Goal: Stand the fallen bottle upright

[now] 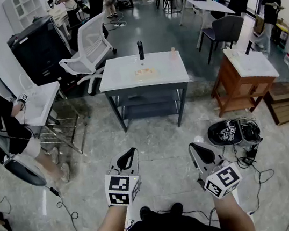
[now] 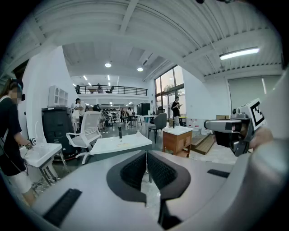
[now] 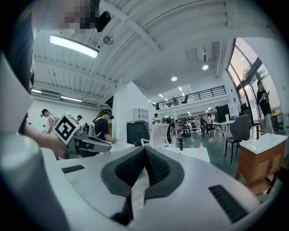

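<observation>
My left gripper [image 1: 133,150] and right gripper [image 1: 192,146] are both clenched on nothing. The bottle [image 1: 146,73], only a pale blur from here, lies on the table [image 1: 119,74] well ahead of them.

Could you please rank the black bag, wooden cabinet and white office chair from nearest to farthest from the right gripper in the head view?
1. Black bag, on the floor just right of the right gripper.
2. Wooden cabinet, farther ahead, right.
3. White office chair, farthest, ahead-left.
</observation>
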